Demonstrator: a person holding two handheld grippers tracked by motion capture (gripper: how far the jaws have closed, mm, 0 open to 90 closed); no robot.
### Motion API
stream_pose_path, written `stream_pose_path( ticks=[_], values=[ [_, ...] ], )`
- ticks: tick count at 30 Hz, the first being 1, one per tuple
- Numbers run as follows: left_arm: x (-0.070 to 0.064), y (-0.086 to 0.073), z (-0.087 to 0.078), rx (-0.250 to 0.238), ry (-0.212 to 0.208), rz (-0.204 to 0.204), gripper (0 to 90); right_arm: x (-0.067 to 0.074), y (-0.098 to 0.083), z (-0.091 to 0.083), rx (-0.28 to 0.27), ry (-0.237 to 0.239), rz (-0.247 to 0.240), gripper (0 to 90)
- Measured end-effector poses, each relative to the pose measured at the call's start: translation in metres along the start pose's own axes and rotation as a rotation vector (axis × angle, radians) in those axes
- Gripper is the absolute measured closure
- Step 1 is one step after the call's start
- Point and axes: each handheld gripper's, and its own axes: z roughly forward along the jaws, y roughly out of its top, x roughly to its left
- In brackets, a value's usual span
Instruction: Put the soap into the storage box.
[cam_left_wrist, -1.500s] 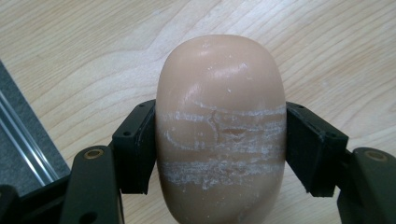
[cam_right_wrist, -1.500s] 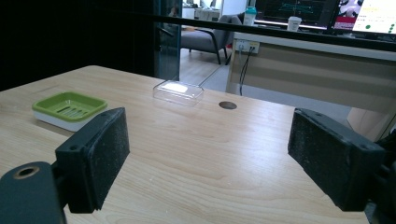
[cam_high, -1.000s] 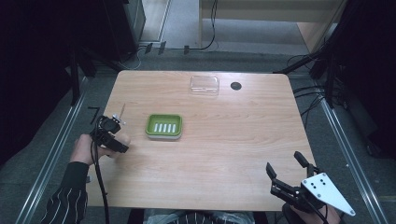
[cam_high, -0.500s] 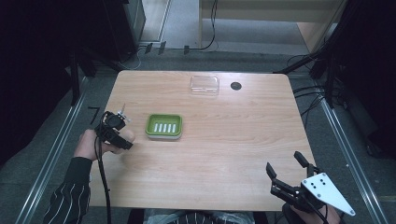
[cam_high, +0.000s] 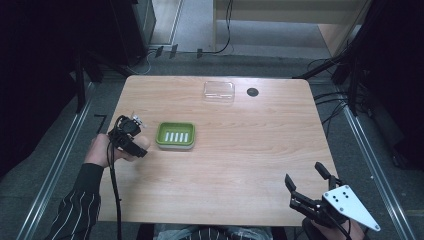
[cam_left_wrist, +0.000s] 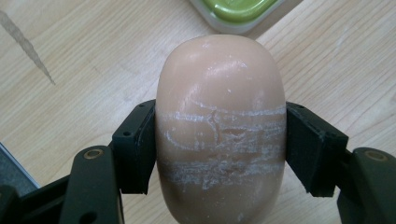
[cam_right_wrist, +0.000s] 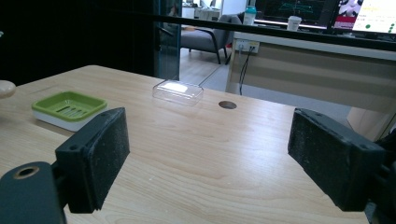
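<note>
Two black jaws of the left gripper pinch a beige oval soap bar across its middle, held just beside the green slotted soap dish on the wooden table. Right gripper sits spread wide, empty, near the table's front right corner. Clear plastic lid lies at the far edge. Risk: scuffed, slick soap may squirt out if squeezed harder. Versus earlier frames, left gripper has moved closer to the dish; right unchanged.
</note>
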Motion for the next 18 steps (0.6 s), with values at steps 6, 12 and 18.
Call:
stream_pose_path(
  ticks=[6,12,18],
  values=[
    [-0.003,0.006,-0.002,-0.005,0.002,0.023,33.5,0.0,0.0,0.0,0.001,0.001,0.0,13.2],
    [-0.006,0.012,-0.001,-0.005,0.006,0.053,33.6,0.0,0.0,0.0,0.002,0.001,-0.001,13.2],
    [-0.006,0.016,-0.002,-0.009,0.002,0.065,33.6,-0.001,-0.001,0.0,0.006,-0.001,-0.005,13.2]
  ],
)
